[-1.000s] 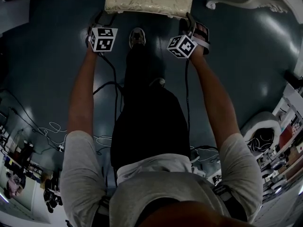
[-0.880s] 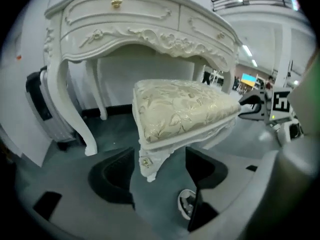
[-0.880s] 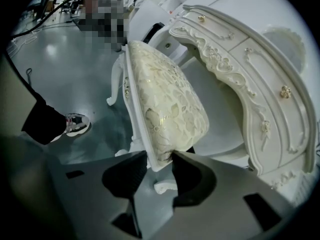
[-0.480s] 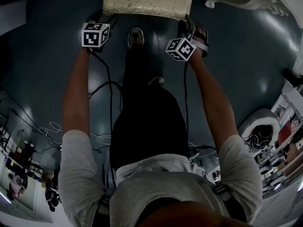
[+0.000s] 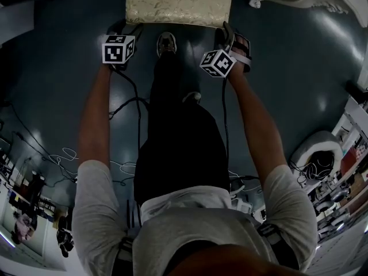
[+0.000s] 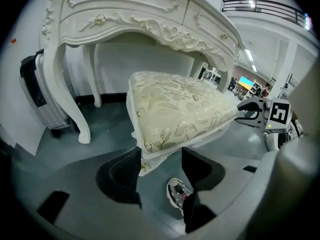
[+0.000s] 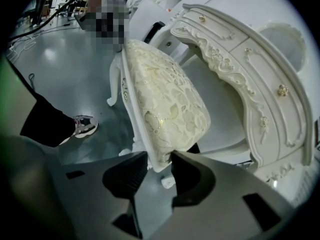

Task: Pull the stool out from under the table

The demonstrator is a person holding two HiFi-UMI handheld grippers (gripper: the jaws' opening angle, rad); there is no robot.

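Right gripper (image 7: 159,157) clamps stool (image 7: 165,136) corner — cream brocade cushion (image 7: 160,84) (floral, padded).

Stool (image 5: 179,2): far end cut off at top edge in head view, legs hidden under it, can't see 'em. Table (image 6: 125,14): top runs off upper edge of my left gripper view.

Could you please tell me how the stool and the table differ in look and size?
The stool has a padded cream seat with a gold floral pattern; the table is plain white with carved trim. The table has drawers with gold knobs; the stool has none. The stool stands lower than the table. Both have curved white legs.
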